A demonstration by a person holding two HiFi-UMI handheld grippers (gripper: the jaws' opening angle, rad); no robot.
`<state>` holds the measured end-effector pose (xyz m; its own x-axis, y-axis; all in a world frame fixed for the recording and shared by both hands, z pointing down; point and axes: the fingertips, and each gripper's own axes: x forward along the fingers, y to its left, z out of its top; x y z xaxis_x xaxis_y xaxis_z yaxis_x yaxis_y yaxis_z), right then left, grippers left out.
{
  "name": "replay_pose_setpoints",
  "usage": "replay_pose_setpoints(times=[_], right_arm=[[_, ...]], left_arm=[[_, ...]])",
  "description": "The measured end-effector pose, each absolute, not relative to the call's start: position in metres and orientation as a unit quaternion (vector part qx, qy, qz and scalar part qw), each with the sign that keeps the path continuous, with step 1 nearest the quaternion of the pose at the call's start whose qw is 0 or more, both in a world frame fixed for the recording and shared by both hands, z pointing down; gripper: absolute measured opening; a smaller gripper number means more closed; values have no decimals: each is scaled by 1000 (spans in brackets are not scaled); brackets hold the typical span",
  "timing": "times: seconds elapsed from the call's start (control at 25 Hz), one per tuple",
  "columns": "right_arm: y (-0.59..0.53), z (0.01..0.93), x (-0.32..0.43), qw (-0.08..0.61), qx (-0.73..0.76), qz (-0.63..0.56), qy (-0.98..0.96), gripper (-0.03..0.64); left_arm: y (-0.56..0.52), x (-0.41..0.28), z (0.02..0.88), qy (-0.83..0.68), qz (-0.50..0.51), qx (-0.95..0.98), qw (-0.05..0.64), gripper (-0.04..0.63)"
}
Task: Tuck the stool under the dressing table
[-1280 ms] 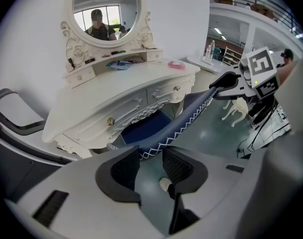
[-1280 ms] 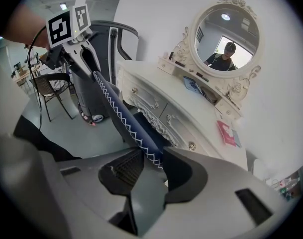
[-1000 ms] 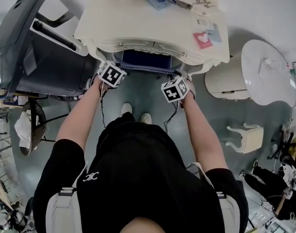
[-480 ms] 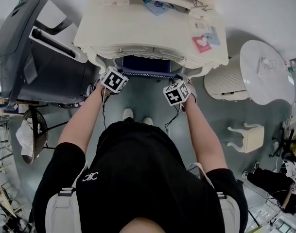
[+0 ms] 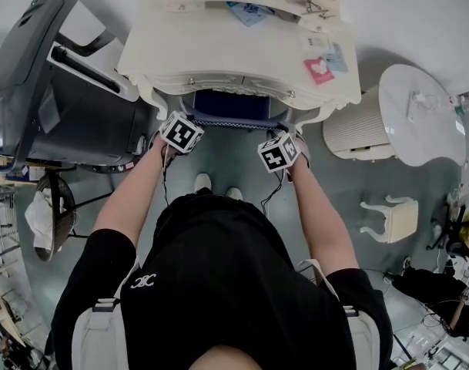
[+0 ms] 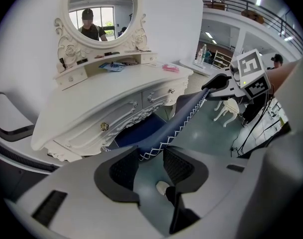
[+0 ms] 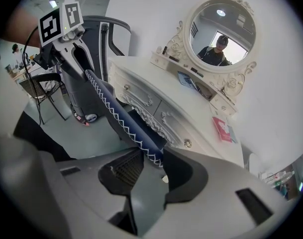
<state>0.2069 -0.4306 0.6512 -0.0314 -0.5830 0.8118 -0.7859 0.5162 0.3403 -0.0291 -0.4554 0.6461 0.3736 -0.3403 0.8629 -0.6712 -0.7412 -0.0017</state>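
Step in hand: the push-in itself, which I judge to be near its end. The stool has most of its blue seat under the front edge of the bench, and only the near rim shows.
Left tongs: closed on the stitched rim of the seat towards its left end. The rim fills the gap between the pads.
Right tongs: narrowed onto the same rim towards its other end, with a pad on either side of the zigzag stitching.
Stool's place: it spans the two tongs, its rim running from one pair to the other. The rest of the seat lies beyond the tips, in the opening under the bench.
Bench's place: just ahead of and above both tongs, with its carved front edge close over the tips.
Next move, as I judge it: a short level shove forward with both hands together, so the seat goes in square and neither end swings against a side of the opening. After that, both pairs can let go and draw back.
Watch for: the tongs meeting the bench's front edge as they follow the seat in. The stool's legs are hidden, so I cannot tell how much room they have.
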Motion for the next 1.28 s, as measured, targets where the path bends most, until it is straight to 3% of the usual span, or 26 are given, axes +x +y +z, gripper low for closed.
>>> replay_pose_setpoints(times=[0.32, 0.48, 0.56, 0.6, 0.68, 0.88, 1.28], right_arm=[[-426, 652, 204, 510, 466, 87, -718, 127], [-412, 641, 208, 482, 481, 95, -727, 127], [-406, 624, 214, 434, 496, 112, -744, 119], [-404, 613, 217, 402, 507, 119, -753, 72], [-405, 588, 224, 332, 528, 130, -771, 19], [-419, 515, 223, 204, 570, 106, -789, 9], [-444, 377, 196, 32, 623, 77, -778, 9]], left_arm=[[-451, -35, 642, -339, 471, 798, 160, 155], [-443, -55, 630, -376, 454, 791, 164, 153], [-443, -70, 614, -401, 423, 794, 172, 149], [-443, -79, 603, -416, 402, 796, 178, 124], [-446, -94, 577, -447, 357, 798, 191, 6], [-457, -104, 514, -492, 248, 808, 208, 6], [-464, -36, 399, -507, 157, 841, 107, 6]])
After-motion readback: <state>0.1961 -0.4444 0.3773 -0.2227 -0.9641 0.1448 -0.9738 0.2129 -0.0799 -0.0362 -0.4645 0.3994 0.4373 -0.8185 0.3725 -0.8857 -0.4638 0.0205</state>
